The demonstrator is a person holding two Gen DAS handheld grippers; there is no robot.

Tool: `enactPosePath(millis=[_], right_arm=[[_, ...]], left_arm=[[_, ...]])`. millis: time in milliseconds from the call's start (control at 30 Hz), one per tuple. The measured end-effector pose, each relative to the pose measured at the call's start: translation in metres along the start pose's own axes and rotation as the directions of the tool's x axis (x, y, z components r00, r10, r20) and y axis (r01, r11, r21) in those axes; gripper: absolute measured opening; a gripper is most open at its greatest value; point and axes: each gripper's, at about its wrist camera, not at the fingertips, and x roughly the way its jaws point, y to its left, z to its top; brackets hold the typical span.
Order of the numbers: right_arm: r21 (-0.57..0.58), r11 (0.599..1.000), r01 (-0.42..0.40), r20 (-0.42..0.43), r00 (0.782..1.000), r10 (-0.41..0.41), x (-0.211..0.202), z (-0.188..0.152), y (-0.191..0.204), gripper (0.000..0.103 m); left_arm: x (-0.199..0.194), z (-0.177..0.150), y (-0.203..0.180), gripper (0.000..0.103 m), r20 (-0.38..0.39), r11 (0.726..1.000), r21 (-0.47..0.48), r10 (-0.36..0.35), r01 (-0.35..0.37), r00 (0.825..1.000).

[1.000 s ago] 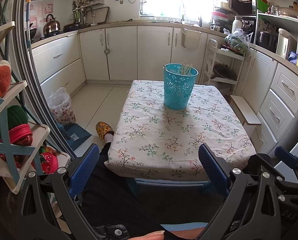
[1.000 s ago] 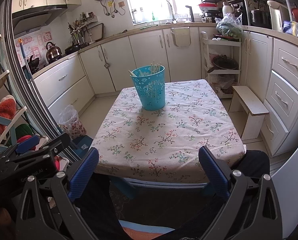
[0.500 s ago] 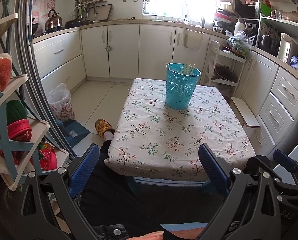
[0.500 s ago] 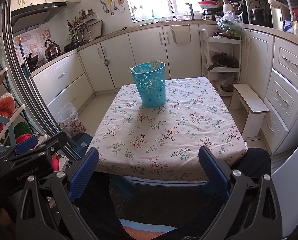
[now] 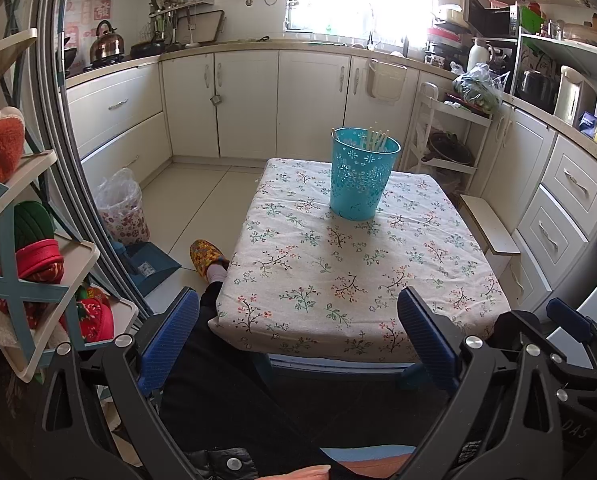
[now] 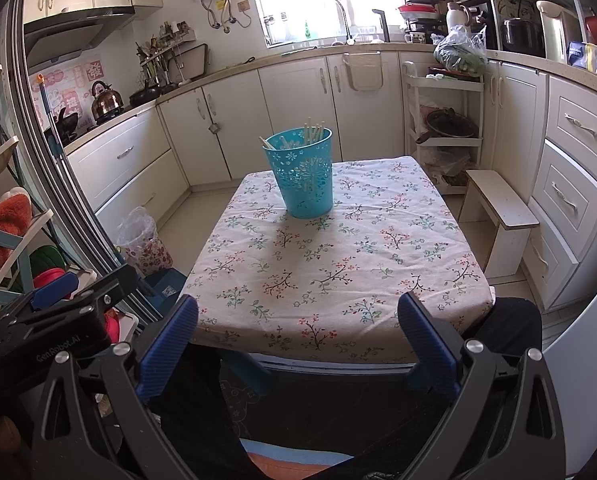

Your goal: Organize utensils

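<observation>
Kitchen; cloth-covered surface (image 5: pixel 338 280) fills centre frame. Bin (image 5: pixel 363 174) stands upright at its far end, centre-top, utensils (image 5: pixel 374 140) leaning inside. Your left gripper (image 5: pixel 298 332) and right gripper (image 6: pixel 298 332) hang back at the near edge, fingers wide, empty. Looks finished.

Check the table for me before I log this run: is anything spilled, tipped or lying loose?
Nothing stands out. The teal basket stands upright on the floral tablecloth, utensils inside, none on the cloth. Both grippers, left and right, are open and empty.
</observation>
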Motion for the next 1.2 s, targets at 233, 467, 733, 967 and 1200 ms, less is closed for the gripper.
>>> enactPosePath(millis=[233, 467, 733, 967, 1200], right_arm=[[-0.002, 1.000, -0.007, 0.007, 1.000, 0.007, -0.005, 0.001, 0.001, 0.096], [0.008, 1.000, -0.007, 0.021, 1.000, 0.007, -0.007, 0.001, -0.002, 0.096], [0.014, 1.000, -0.011, 0.006, 1.000, 0.011, 0.000, 0.000, -0.003, 0.096], [0.020, 1.000, -0.007, -0.007, 1.000, 0.007, 0.006, 0.000, -0.001, 0.096], [0.011, 1.000, -0.012, 0.012, 1.000, 0.012, -0.001, -0.002, 0.002, 0.096]], left_arm=[[-0.004, 0.001, 0.000, 0.096, 0.006, 1.000, 0.000, -0.001, 0.001, 1.000], [-0.006, 0.000, -0.007, 0.096, 0.014, 1.000, 0.020, 0.005, -0.005, 1.000], [0.001, 0.000, -0.007, 0.096, 0.001, 1.000, 0.019, 0.012, -0.012, 1.000], [0.008, 0.000, -0.003, 0.096, -0.009, 1.000, 0.008, 0.016, -0.016, 1.000], [0.000, -0.002, -0.001, 0.096, 0.011, 1.000, -0.001, 0.024, -0.024, 1.000]])
